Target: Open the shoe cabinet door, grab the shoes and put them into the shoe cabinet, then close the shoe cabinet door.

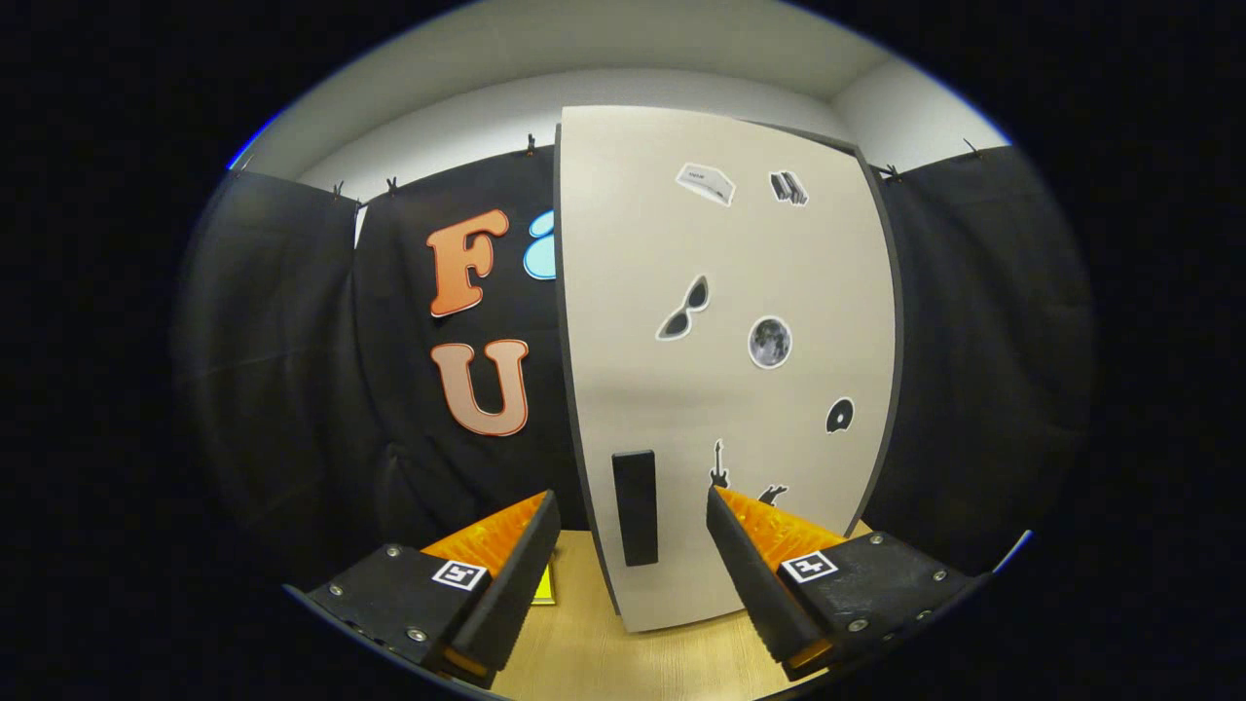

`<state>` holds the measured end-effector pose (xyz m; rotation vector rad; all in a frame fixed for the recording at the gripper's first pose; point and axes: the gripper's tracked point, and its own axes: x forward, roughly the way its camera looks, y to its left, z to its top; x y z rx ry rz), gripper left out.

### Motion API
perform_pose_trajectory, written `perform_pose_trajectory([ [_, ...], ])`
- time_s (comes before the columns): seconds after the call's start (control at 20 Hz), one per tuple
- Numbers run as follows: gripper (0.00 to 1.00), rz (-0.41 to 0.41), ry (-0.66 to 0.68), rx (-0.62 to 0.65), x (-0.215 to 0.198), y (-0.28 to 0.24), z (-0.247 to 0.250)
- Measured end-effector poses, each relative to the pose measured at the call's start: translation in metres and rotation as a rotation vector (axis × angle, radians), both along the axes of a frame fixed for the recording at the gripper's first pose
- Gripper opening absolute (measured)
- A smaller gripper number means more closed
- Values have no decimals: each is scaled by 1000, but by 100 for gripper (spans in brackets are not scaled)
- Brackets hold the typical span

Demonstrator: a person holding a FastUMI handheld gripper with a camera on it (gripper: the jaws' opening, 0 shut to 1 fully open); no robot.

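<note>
While black cloth [292, 370] hangs behind and to both sides, nothing stands between the gripper [633, 508] and the cabinet door [725, 370]. Its fingers are spread wide, empty, flanking the dark upright handle [635, 506] just ahead. Pale, closed as far as the warped view tells, the door carries small stickers [769, 342] and stands on a wooden table [604, 652]. Something yellow [543, 586] peeks beside the left finger.

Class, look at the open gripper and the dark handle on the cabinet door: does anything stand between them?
Nothing visible does. The gripper is open, and the handle on the pale cabinet door sits in the gap just ahead of the fingers, with no object across that gap.
</note>
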<state>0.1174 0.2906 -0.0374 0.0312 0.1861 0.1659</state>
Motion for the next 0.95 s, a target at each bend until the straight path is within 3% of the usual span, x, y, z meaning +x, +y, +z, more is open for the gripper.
perform_pose_trajectory([
  [0.3,94,-3,-67,-18,-26,-14,35],
  [0.95,95,-17,-93,-43,-55,-31,40],
])
